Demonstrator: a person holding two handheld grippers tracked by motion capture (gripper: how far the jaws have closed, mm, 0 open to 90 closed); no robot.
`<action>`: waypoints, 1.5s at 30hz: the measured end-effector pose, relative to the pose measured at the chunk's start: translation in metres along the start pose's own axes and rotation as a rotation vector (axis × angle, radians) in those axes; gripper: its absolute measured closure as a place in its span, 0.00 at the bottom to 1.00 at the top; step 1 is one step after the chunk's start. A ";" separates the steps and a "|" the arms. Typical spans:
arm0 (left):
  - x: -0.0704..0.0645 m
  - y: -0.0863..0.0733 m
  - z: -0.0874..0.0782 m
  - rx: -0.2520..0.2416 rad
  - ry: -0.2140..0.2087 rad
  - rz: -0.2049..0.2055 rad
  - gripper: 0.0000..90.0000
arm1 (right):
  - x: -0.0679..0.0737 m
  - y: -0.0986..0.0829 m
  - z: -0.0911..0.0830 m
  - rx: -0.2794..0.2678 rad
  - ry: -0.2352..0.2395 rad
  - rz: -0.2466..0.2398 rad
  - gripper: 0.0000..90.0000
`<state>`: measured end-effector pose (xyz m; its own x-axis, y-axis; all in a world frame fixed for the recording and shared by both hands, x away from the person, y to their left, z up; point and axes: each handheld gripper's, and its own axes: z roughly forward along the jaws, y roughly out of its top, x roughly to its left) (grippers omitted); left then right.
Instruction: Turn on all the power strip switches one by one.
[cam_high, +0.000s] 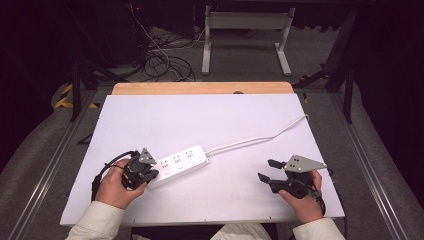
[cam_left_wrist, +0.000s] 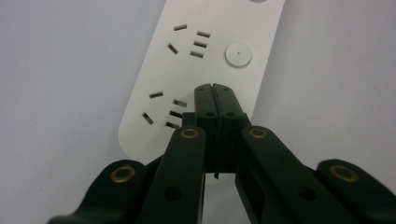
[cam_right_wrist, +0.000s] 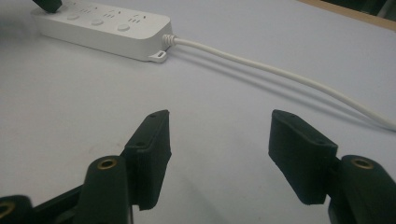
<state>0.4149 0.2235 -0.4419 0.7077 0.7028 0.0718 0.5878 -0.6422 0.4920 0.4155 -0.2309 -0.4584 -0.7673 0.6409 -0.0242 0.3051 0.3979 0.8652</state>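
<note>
The step in hand appears to be pressing a switch on the power strip (cam_high: 181, 162). The left gripper (cam_left_wrist: 215, 89) has its jaws shut tight together with nothing between them, and the joined tip sits over the strip's near end, beside the nearest socket (cam_left_wrist: 163, 111), about where that socket's button would lie; whether the tip is touching the surface cannot be told. The next button (cam_left_wrist: 238, 54) shows clear at 12 o'clock from the tip.

The strip lies at about 7 o'clock from the table (cam_high: 150, 115) centre, running from 8 o'clock toward 2 o'clock, with its cord (cam_high: 260, 138) leaving toward the table's 2 o'clock edge.

Next move, as judged: a short, straight push down with the closed tip, kept square to the strip so it does not slide off the button or shove the strip along the table.

Pose: the left hand (cam_high: 116, 186) holds its gripper at 8 o'clock, pitched down and forward onto the strip's end. The right gripper (cam_right_wrist: 217, 140) rests at 4 o'clock, well apart from the strip, jaws spread wide and empty, aimed toward the strip's cord end. The right hand (cam_high: 302, 200) holds it low over the table.
</note>
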 end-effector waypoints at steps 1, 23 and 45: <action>0.000 0.000 0.000 0.001 0.003 0.000 1.00 | 0.000 0.000 0.000 0.001 0.000 0.001 0.44; 0.002 -0.002 -0.008 -0.078 0.030 -0.030 1.00 | -0.002 -0.001 0.000 -0.005 -0.003 0.015 0.44; -0.008 0.021 -0.001 -0.108 -0.029 0.007 1.00 | -0.001 0.000 0.001 0.001 0.002 0.007 0.44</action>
<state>0.4210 0.2048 -0.4317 0.7235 0.6884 0.0506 0.5386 -0.6088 0.5825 0.4168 -0.2311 -0.4593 -0.7664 0.6422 -0.0165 0.3112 0.3935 0.8650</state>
